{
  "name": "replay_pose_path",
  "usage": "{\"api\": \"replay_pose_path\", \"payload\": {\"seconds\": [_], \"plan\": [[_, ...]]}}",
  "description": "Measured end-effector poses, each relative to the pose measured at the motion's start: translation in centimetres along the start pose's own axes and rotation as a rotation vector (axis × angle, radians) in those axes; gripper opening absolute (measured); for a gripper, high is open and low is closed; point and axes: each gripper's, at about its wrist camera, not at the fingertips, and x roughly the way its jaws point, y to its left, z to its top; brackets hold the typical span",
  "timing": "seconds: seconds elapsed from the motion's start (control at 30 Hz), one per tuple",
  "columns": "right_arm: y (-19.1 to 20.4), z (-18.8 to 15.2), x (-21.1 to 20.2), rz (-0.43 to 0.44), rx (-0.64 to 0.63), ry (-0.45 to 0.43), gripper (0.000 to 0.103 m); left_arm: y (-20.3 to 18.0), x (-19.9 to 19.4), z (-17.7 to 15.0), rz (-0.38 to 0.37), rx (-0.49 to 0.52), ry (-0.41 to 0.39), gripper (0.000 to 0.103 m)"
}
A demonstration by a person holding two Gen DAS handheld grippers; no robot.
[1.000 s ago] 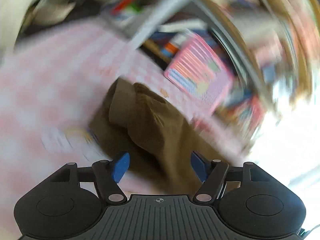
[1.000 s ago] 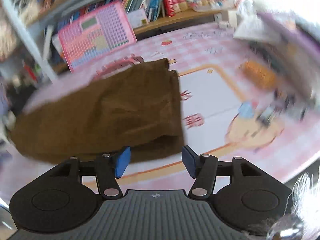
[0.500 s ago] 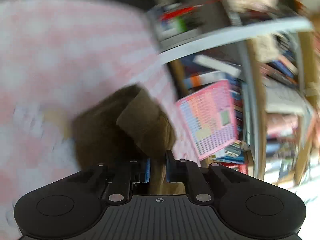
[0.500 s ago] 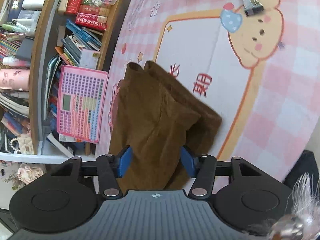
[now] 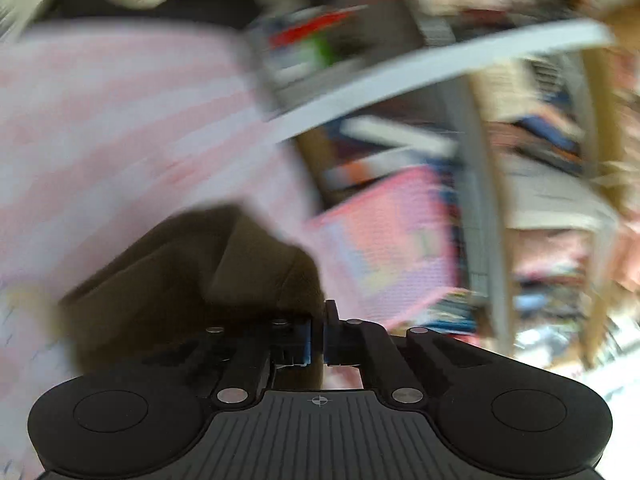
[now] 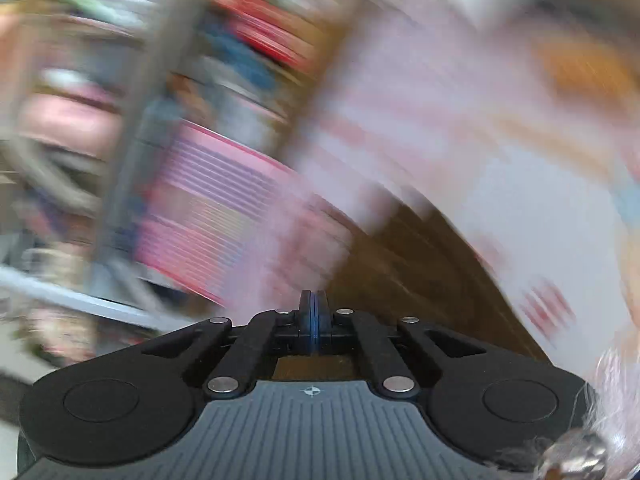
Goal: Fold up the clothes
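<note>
A brown garment lies on the pink checked tablecloth. My left gripper is shut on a fold of the brown garment at its near edge. In the right wrist view the garment stretches away to the right of my right gripper, whose blue pads are pressed together; cloth shows under the jaws, but blur hides whether any is pinched between them. Both views are heavily blurred.
A pink chart board leans against a bookshelf beyond the table edge; it also shows in the right wrist view. A white rail crosses in front of the shelf. A cartoon print covers the cloth.
My right gripper has closed from open and swung toward the garment's edge. My left gripper stays shut on the garment and has moved, blurring the view.
</note>
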Motion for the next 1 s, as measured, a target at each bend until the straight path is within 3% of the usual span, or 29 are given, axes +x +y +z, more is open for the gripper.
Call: {"api": "replay_pose_path", "payload": {"seconds": [0.07,0.1,0.23,0.37,0.4,0.43,0.47,0.6,0.7,0.77,0.9,0.93,0.97,1.0], "plan": [[3.2,1.6,-2.3,0.088,-0.092,-0.086,0.001,-0.8,-1.4,0.1,-0.041,0.032,0.007,0.003],[3.4,1.6,-3.7,0.088,-0.110,-0.106,0.001,-0.2,-1.9,-0.2,-0.034,0.024,0.019,0.003],[-1.4,-1.7,-5.2,-0.052,-0.043,-0.027,0.001,5.9,-1.8,-2.4,0.142,-0.085,0.089,0.003],[-5.4,-4.7,-3.7,-0.137,0.063,0.080,0.007,9.7,-1.8,-3.6,0.176,-0.187,0.085,0.005],[-6.2,-5.3,-3.2,-0.154,0.088,0.102,0.016,9.8,-1.8,-3.6,0.171,-0.191,0.080,0.005],[-6.9,-5.9,-2.8,-0.169,0.111,0.122,0.036,9.9,-1.7,-3.5,0.170,-0.189,0.078,0.005],[-6.7,-5.9,-2.2,-0.173,0.114,0.123,0.045,9.8,-1.6,-3.4,0.174,-0.176,0.078,0.005],[-4.7,-4.1,1.1,-0.173,0.121,0.109,0.048,9.7,-1.1,-3.1,0.185,-0.156,0.075,0.005],[-1.0,-2.1,3.9,-0.231,-0.030,0.083,0.048,9.6,-0.6,-3.2,0.188,-0.155,0.071,0.005],[1.8,-1.4,6.1,-0.319,-0.253,0.080,0.049,9.7,-0.7,-3.3,0.187,-0.161,0.069,0.005],[3.6,-1.2,10.9,-0.459,-0.561,0.182,0.045,9.8,-1.0,-3.4,0.186,-0.170,0.065,0.005],[3.6,-1.7,11.4,-0.460,-0.633,0.223,0.023,9.9,-1.1,-3.4,0.185,-0.171,0.065,0.005],[3.6,-2.2,11.8,-0.460,-0.705,0.264,0.008,9.9,-1.2,-3.4,0.184,-0.172,0.065,0.005],[3.6,-2.7,12.1,-0.457,-0.775,0.300,0.005,9.9,-1.2,-3.4,0.180,-0.173,0.066,0.005]]}}
